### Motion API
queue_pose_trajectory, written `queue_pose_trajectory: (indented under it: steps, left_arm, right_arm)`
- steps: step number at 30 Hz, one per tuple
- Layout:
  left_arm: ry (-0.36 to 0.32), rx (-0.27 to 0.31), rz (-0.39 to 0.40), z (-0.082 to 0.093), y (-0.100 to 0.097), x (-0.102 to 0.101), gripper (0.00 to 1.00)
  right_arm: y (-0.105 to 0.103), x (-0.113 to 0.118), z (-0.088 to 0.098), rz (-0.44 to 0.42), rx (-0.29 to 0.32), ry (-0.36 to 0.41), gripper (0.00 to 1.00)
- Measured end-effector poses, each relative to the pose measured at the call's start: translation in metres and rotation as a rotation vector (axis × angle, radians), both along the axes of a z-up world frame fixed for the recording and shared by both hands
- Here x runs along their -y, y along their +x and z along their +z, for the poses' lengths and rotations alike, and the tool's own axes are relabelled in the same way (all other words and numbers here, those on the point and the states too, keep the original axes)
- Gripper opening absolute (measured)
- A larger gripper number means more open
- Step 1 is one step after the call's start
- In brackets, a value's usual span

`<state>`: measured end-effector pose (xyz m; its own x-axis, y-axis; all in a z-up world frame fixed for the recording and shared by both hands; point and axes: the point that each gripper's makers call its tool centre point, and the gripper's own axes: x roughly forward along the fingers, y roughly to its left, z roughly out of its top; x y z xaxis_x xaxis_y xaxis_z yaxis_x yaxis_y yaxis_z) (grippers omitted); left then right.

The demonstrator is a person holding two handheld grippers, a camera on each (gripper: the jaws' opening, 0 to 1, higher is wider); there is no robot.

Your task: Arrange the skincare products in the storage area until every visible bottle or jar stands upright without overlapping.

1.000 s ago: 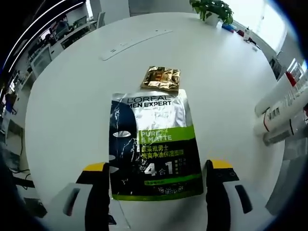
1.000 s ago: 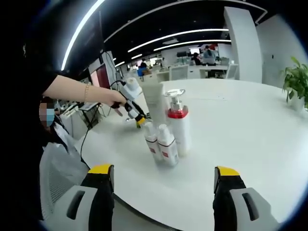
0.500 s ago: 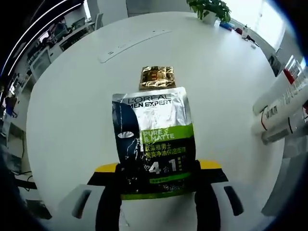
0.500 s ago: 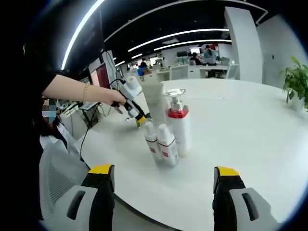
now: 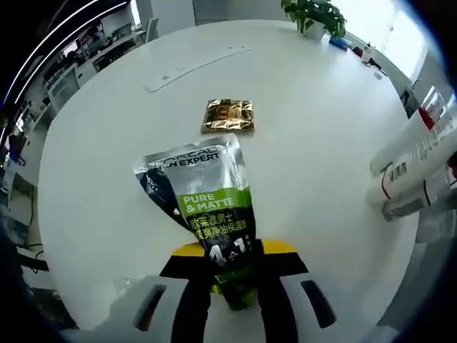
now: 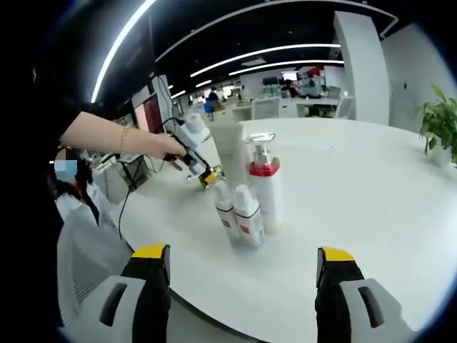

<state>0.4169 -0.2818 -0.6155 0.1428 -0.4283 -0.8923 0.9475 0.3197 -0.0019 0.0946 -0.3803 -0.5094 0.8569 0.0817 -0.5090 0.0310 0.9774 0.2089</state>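
In the left gripper view, my left gripper (image 5: 233,259) is shut on the bottom edge of a silver, black and green face-mask sachet (image 5: 203,200), which buckles and slants up to the left over the white table (image 5: 107,143). A small gold sachet (image 5: 228,114) lies flat beyond it. White bottles (image 5: 410,161) lean in at the right edge. In the right gripper view, my right gripper (image 6: 243,286) hangs open and apart from a cluster: a red-collared pump bottle (image 6: 265,189), two small white bottles (image 6: 243,213) and a tall white tube (image 6: 230,151), all upright. The left gripper (image 6: 194,156) works behind them.
A long white strip (image 5: 200,63) lies far across the table, with a potted plant (image 5: 314,13) and small items at the far edge. A person's arm (image 6: 114,136) reaches in from the left. Another plant (image 6: 439,121) stands at the right; office desks fill the background.
My left jaws have closed from wide open onto the mask sachet's bottom edge, and the sachet has crumpled and tilted left. The right gripper and the bottle cluster have stayed put.
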Motion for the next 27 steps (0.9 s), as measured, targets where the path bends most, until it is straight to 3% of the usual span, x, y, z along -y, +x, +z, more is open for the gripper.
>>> queue_pose_trajectory:
  steps: [3, 6, 10, 13, 20, 27]
  left_arm:
    - [-0.035, -0.061, 0.066, 0.002, -0.007, 0.0, 0.18]
    - [-0.063, -0.045, 0.067, 0.008, -0.02, -0.003, 0.12]
    - [-0.074, -0.043, 0.036, 0.006, -0.018, -0.008, 0.09]
    - [-0.11, -0.067, 0.071, 0.011, -0.021, -0.009, 0.08]
    - [-0.232, -0.071, 0.103, 0.036, -0.03, -0.008, 0.07]
    - [-0.308, -0.054, 0.108, 0.064, -0.042, -0.013, 0.06]
  right_arm:
    - [0.0, 0.0, 0.0, 0.002, -0.001, -0.003, 0.87]
    - [0.0, 0.0, 0.0, 0.003, -0.001, -0.004, 0.87]
    - [0.0, -0.001, -0.001, 0.01, -0.003, -0.003, 0.86]
    - [0.0, -0.002, -0.001, 0.015, -0.006, -0.007, 0.86]
    - [0.0, -0.004, -0.001, 0.025, -0.003, -0.008, 0.86]
    - [0.0, -0.006, -0.001, 0.041, -0.008, -0.017, 0.85]
